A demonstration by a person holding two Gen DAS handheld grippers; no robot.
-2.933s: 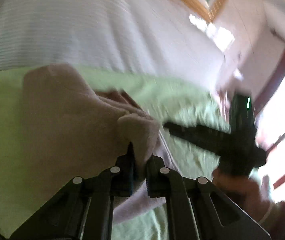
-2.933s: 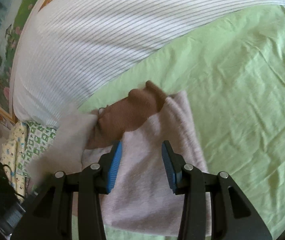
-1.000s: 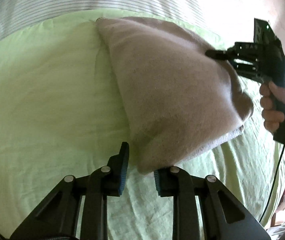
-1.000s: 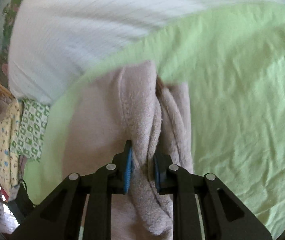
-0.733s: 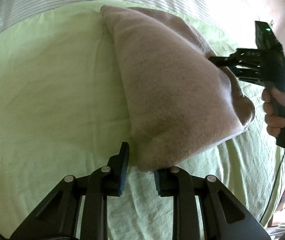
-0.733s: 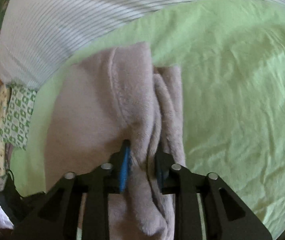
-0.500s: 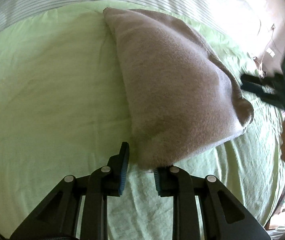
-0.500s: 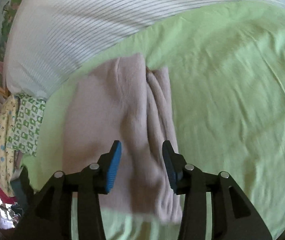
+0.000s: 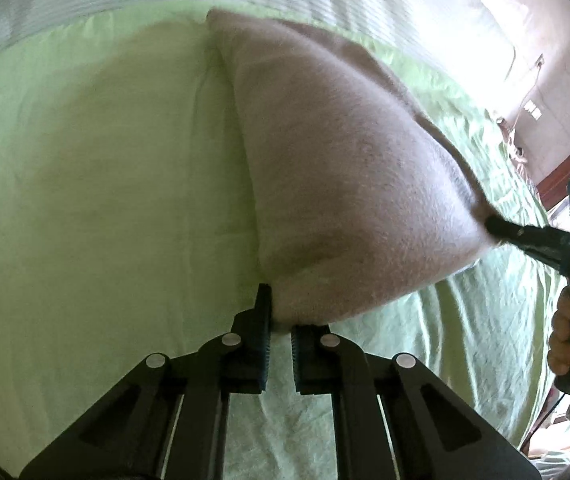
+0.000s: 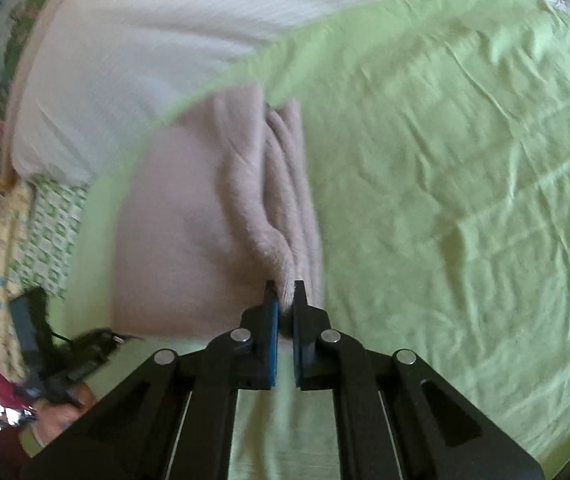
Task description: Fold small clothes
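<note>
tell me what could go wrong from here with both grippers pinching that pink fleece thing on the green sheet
1. The left gripper has just closed on only the very tip of the pink fleece garment's near corner, so it may slip free on lifting.
2. The right gripper has just closed on one bunched ridge, so the layers beside it could stay behind and undo the fold.
3. The green sheet lies right beneath both grips and might be caught and dragged.
</note>
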